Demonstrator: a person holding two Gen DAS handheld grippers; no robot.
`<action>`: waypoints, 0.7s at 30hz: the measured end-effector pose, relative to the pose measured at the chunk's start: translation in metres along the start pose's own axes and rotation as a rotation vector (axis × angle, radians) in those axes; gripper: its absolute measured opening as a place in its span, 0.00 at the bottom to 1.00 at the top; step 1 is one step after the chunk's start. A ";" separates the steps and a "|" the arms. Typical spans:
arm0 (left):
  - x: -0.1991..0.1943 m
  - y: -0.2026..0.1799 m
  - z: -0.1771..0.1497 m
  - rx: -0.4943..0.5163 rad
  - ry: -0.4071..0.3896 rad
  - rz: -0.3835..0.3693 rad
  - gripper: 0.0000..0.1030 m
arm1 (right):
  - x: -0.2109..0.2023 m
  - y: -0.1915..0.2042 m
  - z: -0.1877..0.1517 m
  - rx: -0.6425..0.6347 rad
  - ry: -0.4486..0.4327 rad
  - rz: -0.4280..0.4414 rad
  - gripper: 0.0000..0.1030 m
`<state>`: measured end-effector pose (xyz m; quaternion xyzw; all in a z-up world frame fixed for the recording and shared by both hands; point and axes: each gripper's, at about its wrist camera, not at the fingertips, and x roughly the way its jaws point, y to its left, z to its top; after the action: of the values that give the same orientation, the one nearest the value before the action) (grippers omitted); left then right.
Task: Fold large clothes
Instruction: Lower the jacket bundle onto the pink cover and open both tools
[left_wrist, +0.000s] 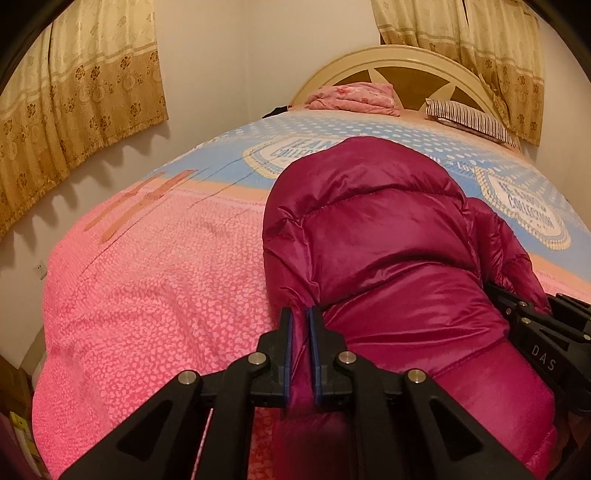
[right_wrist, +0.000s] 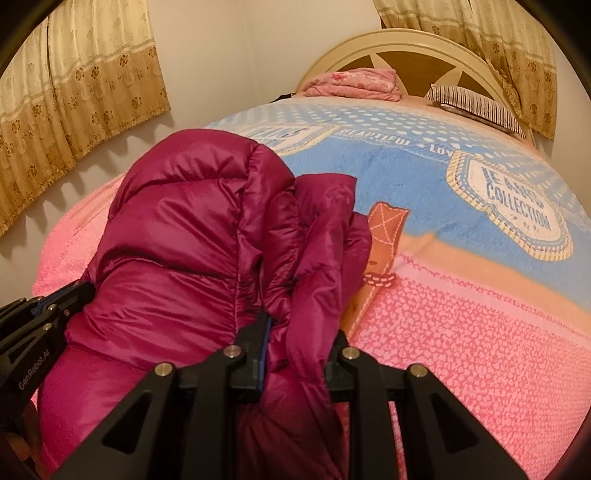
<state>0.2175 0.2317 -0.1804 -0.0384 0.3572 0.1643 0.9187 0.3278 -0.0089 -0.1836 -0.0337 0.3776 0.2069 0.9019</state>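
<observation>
A magenta puffer jacket (left_wrist: 388, 236) lies on the bed, its near end lifted off the cover. My left gripper (left_wrist: 300, 325) is shut on the jacket's left near edge, with fabric pinched between the blue pads. My right gripper (right_wrist: 295, 332) is shut on a bunched fold of the jacket (right_wrist: 184, 229) at its right near edge; the right finger is hidden by fabric. Each gripper shows in the other's view: the right one (left_wrist: 532, 325) at the jacket's right side, the left one (right_wrist: 55, 302) at its left side.
The bed cover (left_wrist: 155, 288) is pink near me and blue farther off (right_wrist: 424, 177). A folded pink quilt (left_wrist: 354, 98) and a striped pillow (left_wrist: 469, 122) lie by the headboard (left_wrist: 413, 62). Curtains (left_wrist: 74, 103) hang on the walls left and right.
</observation>
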 end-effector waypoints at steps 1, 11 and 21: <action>0.001 -0.001 -0.001 -0.001 0.002 -0.001 0.09 | 0.001 0.000 -0.001 -0.002 0.003 -0.003 0.22; 0.004 -0.002 -0.002 -0.007 0.022 0.020 0.20 | 0.008 -0.001 -0.004 0.004 0.017 -0.017 0.28; -0.095 0.014 0.007 -0.075 -0.185 0.076 0.71 | -0.065 -0.004 0.000 0.026 -0.114 -0.036 0.65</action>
<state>0.1522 0.2198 -0.1110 -0.0440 0.2659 0.2152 0.9387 0.2882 -0.0352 -0.1390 -0.0170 0.3275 0.1874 0.9259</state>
